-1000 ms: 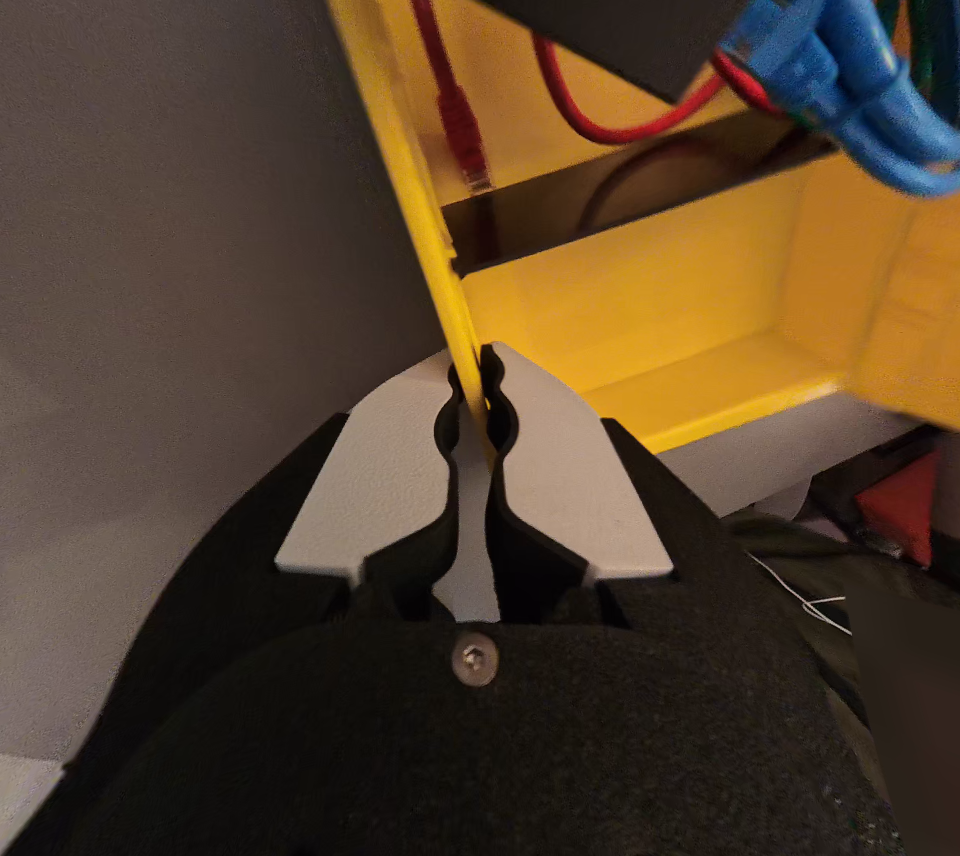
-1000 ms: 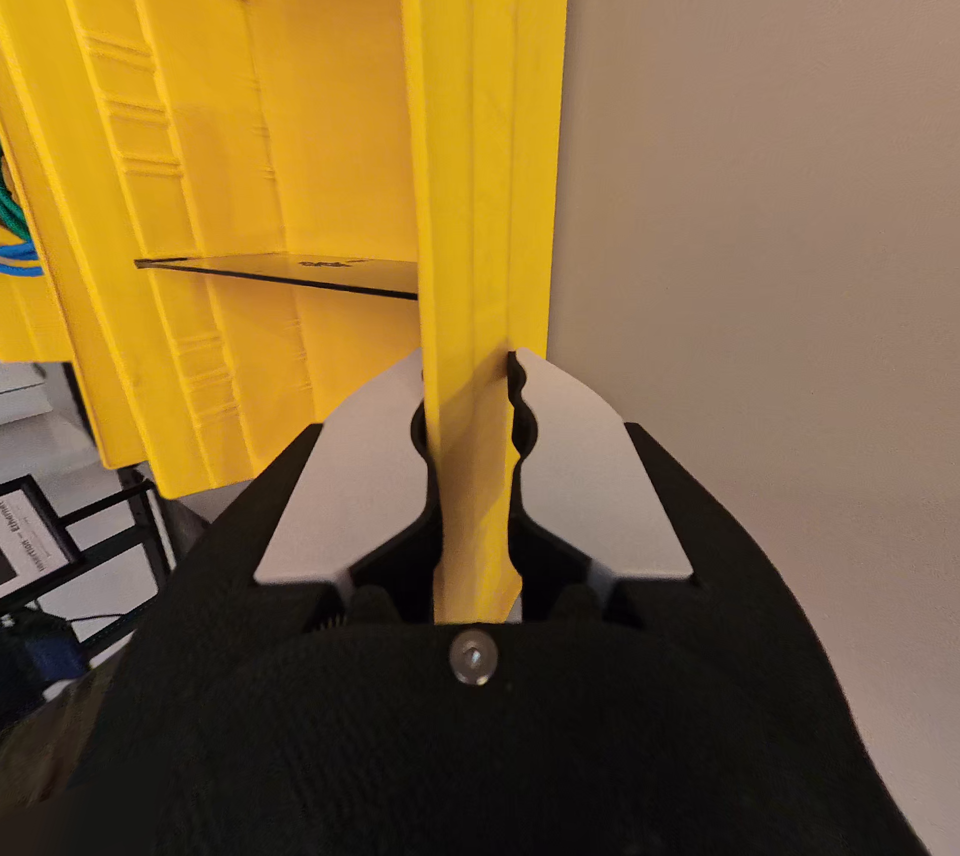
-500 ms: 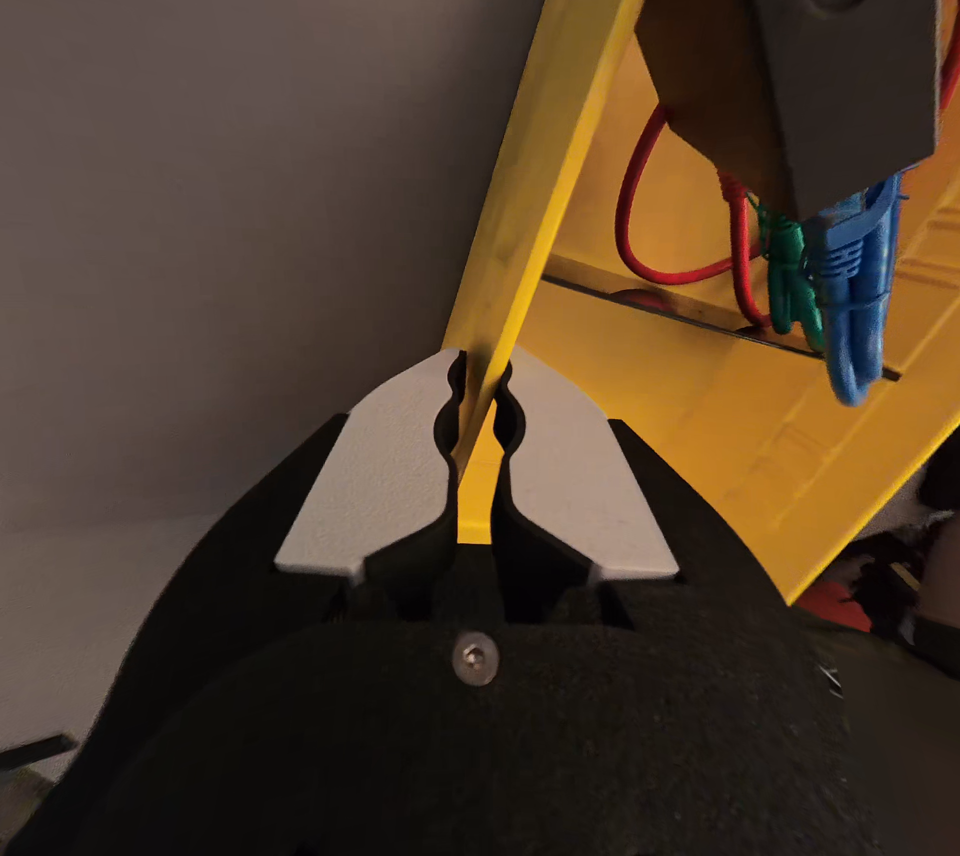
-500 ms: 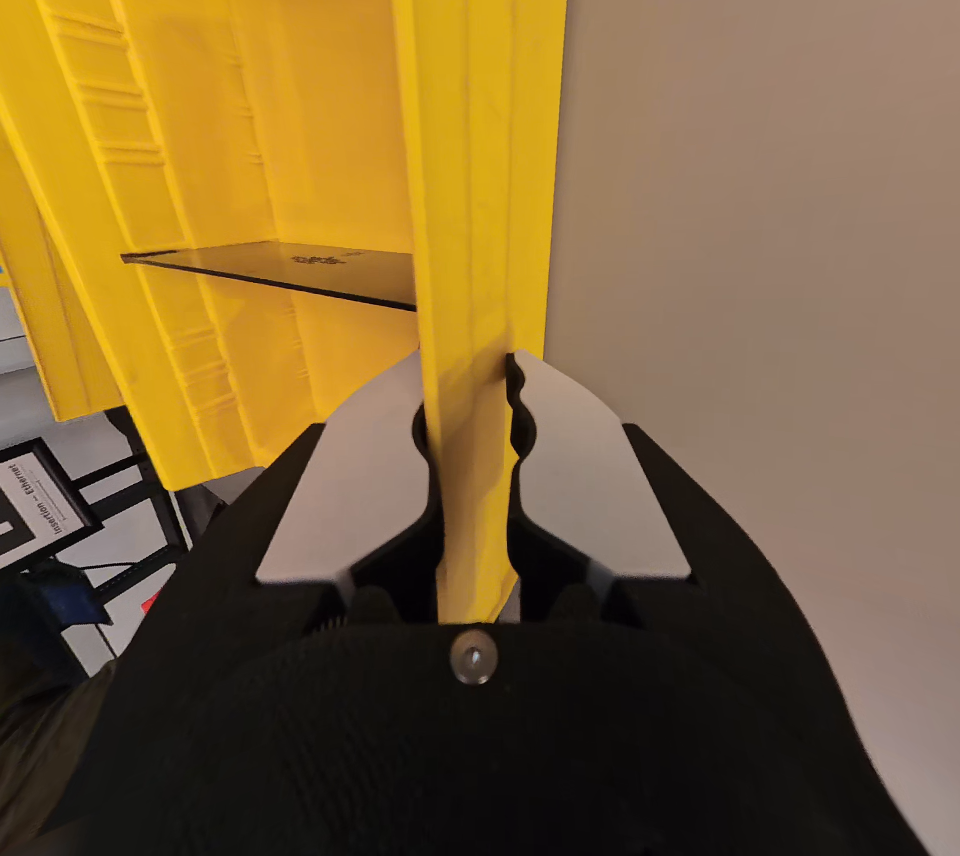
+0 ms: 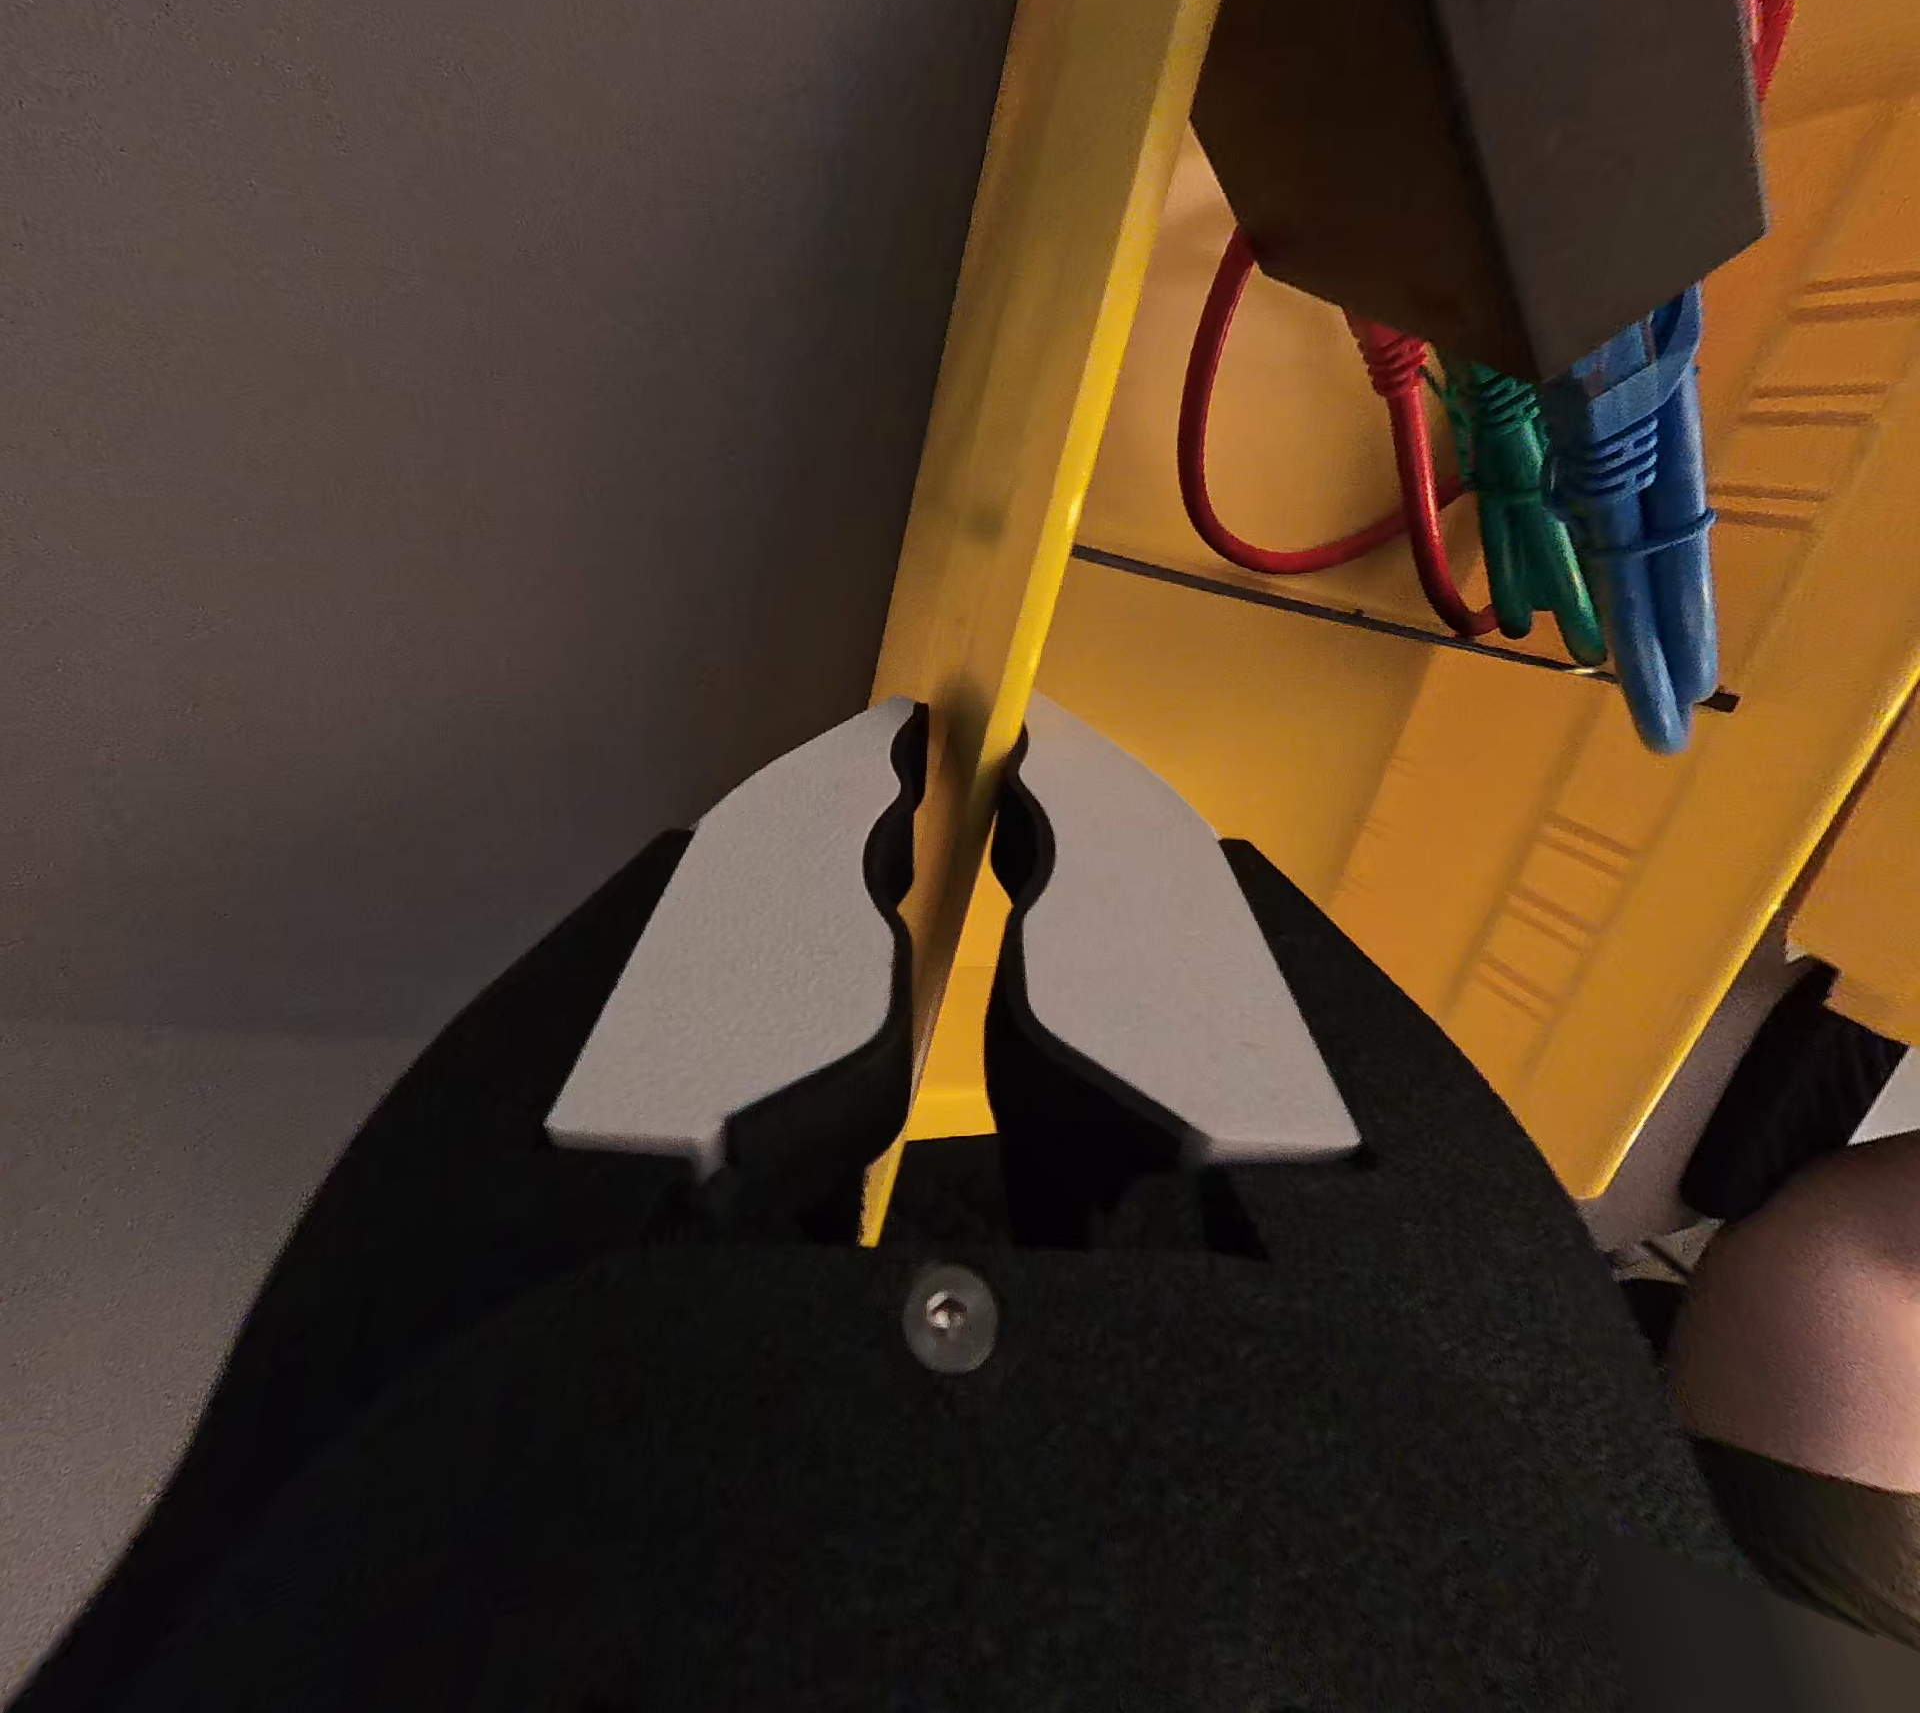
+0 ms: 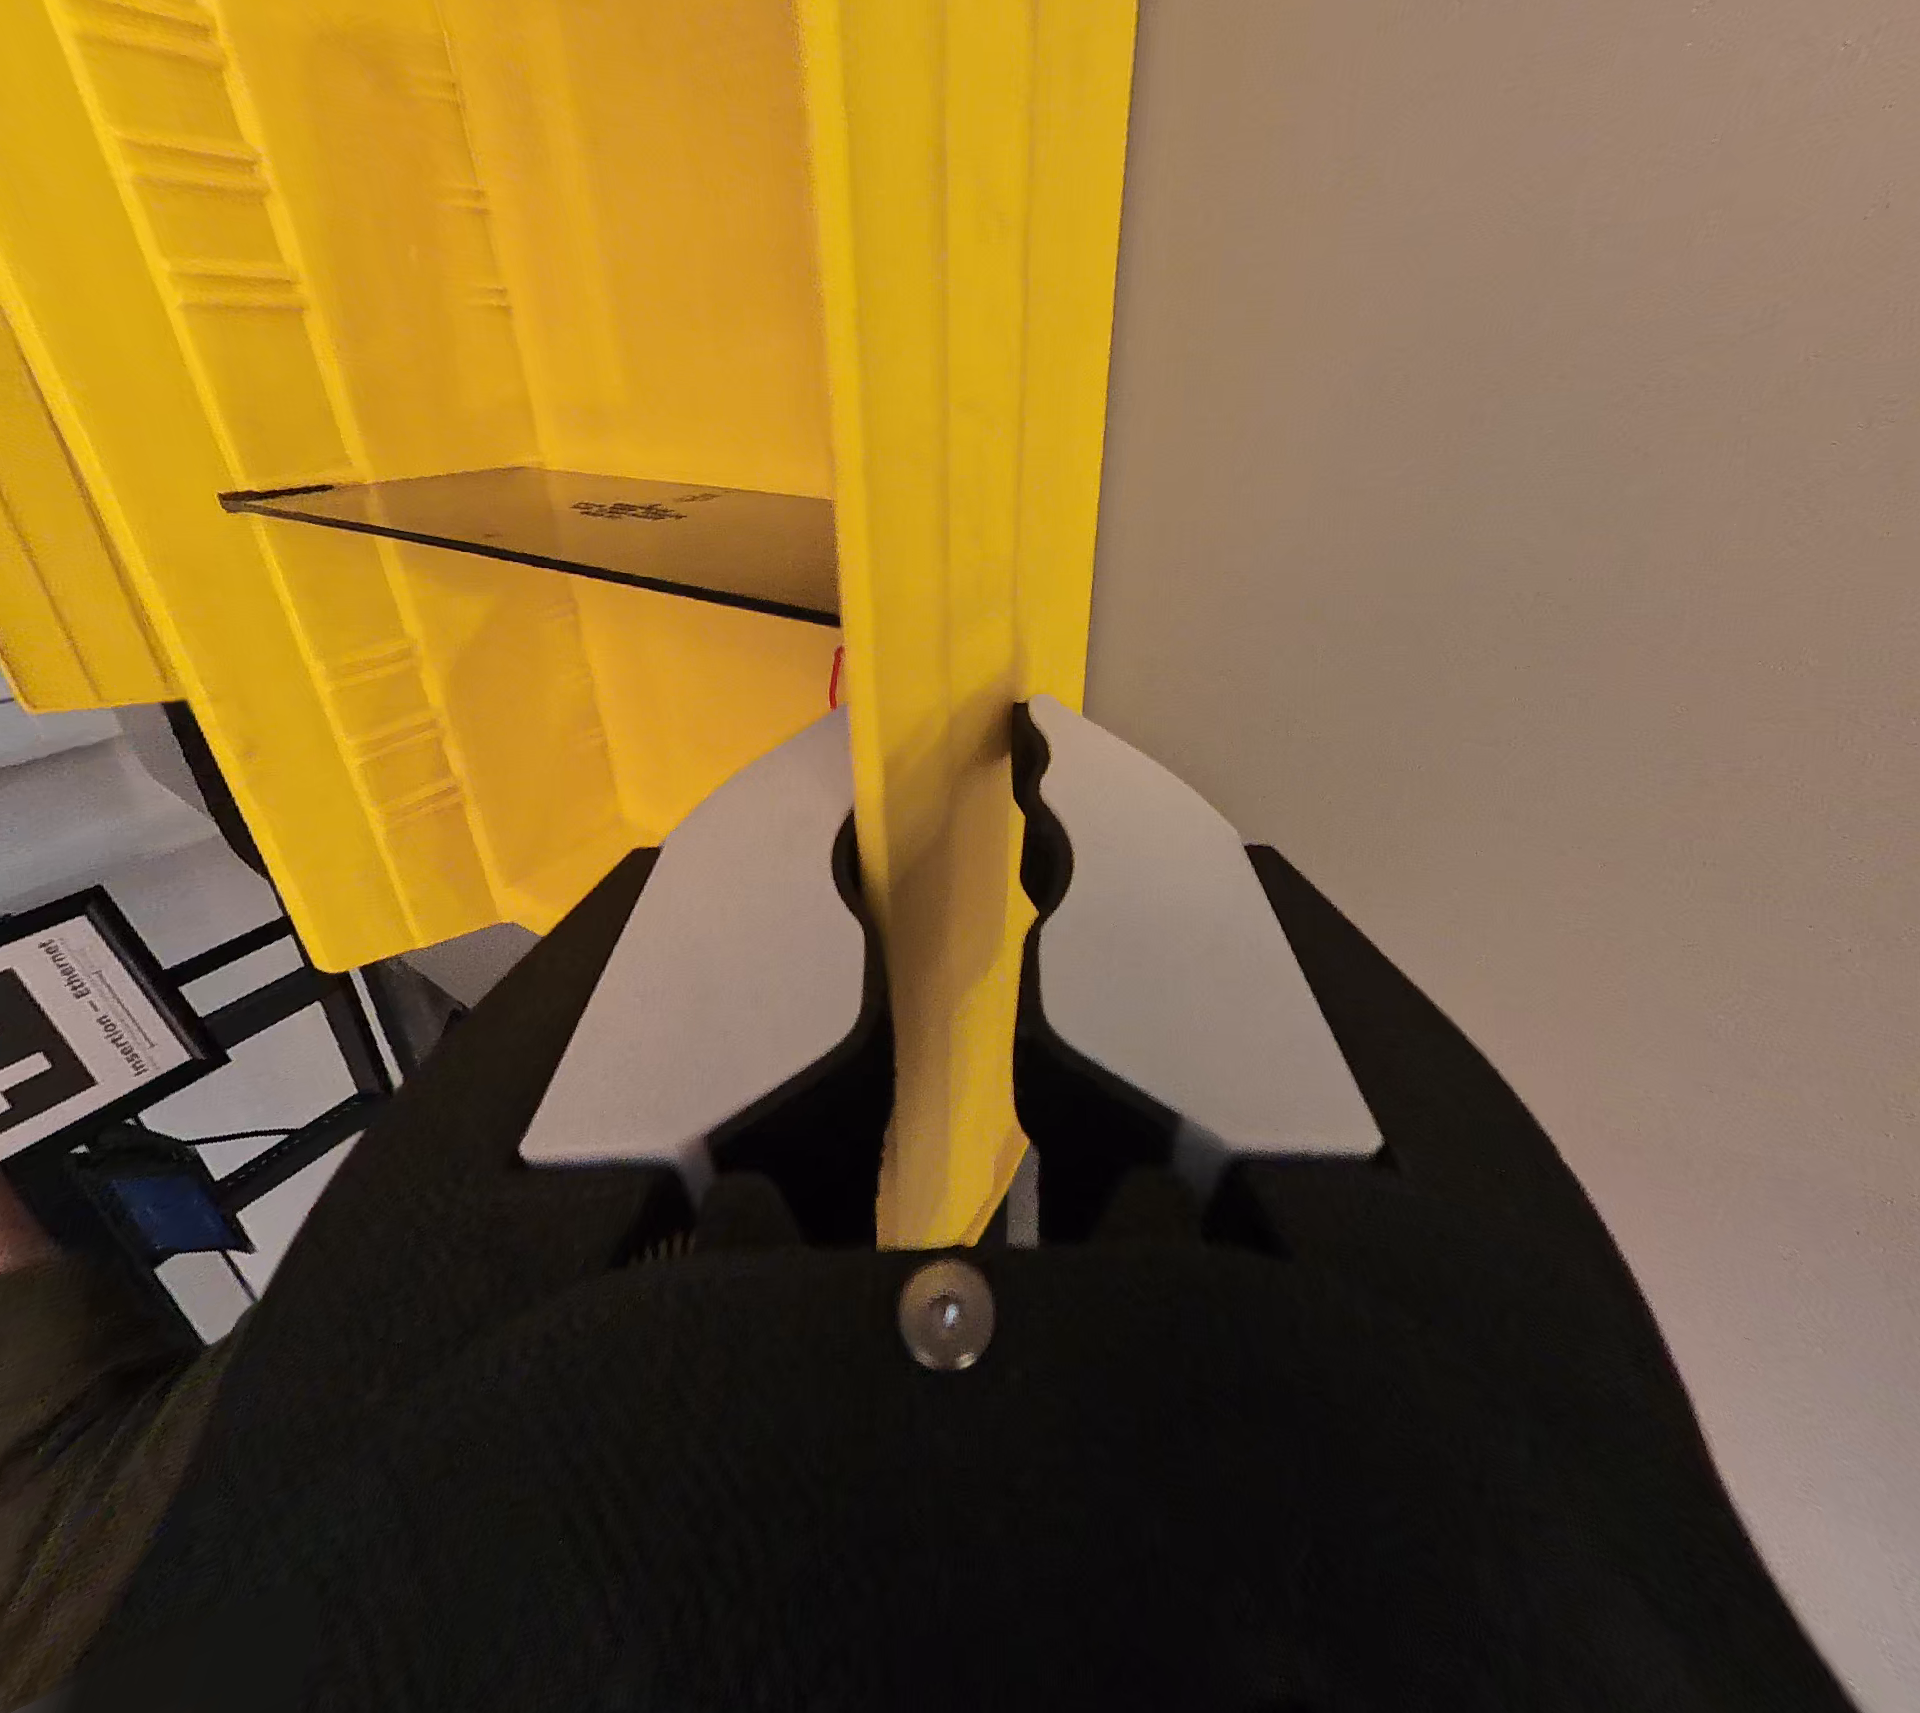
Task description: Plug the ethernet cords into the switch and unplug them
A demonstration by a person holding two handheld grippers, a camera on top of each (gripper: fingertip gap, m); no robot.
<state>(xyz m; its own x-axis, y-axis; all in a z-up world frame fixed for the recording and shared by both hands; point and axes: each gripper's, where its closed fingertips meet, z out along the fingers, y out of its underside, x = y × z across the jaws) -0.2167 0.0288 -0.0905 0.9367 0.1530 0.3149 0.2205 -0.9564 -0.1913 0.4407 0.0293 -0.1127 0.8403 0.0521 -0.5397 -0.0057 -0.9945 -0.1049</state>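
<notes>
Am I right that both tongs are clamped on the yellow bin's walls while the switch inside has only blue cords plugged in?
Not quite: the left wrist view shows red, green and blue cords at the switch. Both tongs do clamp the bin.

Black switch (image 5: 1621,53) tilted inside yellow bin; red (image 5: 1397,375), green (image 5: 1507,458), blue cords (image 5: 1631,479) plugged in, hanging down.

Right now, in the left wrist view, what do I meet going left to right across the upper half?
Grey wall → yellow bin rim, clamped lower down by the left gripper → red cord loop → green cord plugs → blue cord plugs, hanging from the dark switch.
</notes>
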